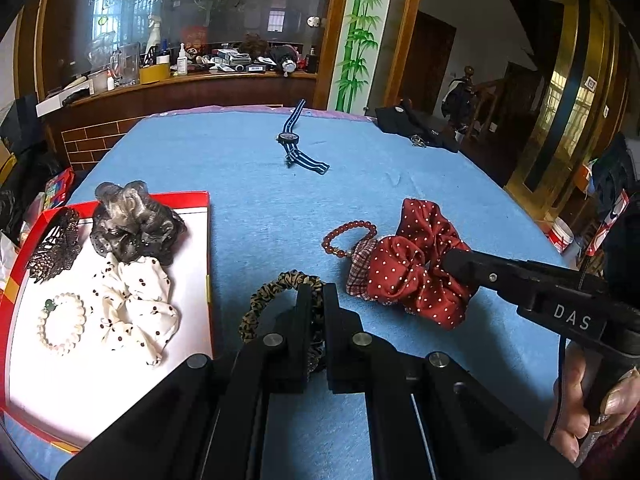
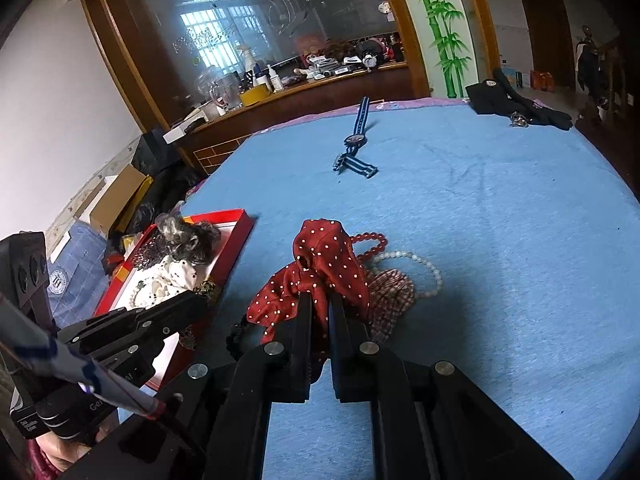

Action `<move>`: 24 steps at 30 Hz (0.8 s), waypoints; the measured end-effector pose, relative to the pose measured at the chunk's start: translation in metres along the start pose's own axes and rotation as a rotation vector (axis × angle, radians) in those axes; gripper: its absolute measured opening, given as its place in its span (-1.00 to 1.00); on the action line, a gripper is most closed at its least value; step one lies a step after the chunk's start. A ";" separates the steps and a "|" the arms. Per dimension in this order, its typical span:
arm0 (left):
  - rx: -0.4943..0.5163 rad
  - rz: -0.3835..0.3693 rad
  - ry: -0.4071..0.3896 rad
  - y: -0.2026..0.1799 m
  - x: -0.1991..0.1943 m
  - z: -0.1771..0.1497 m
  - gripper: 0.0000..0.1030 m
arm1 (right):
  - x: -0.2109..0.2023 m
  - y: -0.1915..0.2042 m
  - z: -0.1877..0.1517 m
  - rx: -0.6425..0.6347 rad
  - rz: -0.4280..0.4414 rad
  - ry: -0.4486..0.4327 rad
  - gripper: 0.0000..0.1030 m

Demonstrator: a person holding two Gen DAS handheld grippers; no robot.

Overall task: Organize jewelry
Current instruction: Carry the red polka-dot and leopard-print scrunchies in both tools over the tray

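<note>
We are mid-pickup: our right gripper [image 2: 320, 300] pinches the dark red white-dotted fabric scrunchie [image 2: 320, 264], and our left gripper [image 1: 316, 292] is pressed onto the leopard-print hair tie [image 1: 276, 284]. Both still touch the blue cloth. Next we lift them toward ten o'clock into the red-rimmed white tray [image 1: 192, 240].

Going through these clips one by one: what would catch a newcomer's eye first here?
The red polka-dot scrunchie stands out on the blue cloth, pinched by the right hand-held gripper. At left, the red box already holds scrunchies and a white bead bracelet, while the left hand-held gripper is closed on a leopard-print hair tie. A striped watch lies alone farther back.
</note>
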State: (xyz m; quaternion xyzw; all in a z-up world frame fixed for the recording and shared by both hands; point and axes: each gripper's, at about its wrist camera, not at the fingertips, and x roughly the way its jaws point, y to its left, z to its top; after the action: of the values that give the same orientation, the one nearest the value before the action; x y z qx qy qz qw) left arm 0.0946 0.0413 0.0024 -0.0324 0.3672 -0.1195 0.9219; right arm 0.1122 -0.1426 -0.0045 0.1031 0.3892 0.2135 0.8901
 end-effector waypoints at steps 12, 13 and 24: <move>-0.025 0.005 -0.021 0.016 -0.015 -0.003 -0.91 | 0.002 0.027 -0.008 -0.027 0.040 0.013 -0.84; -0.028 0.007 -0.024 0.018 -0.017 -0.003 -0.91 | 0.003 0.030 -0.008 -0.031 0.043 0.014 -0.84; -0.065 0.027 -0.055 0.045 -0.040 -0.007 -0.91 | 0.009 0.061 -0.011 -0.057 0.085 0.029 -0.84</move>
State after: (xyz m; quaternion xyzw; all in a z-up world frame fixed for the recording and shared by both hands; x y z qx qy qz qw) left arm 0.0704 0.0945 0.0176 -0.0609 0.3458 -0.0940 0.9316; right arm 0.0911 -0.0845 0.0031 0.0909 0.3911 0.2634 0.8772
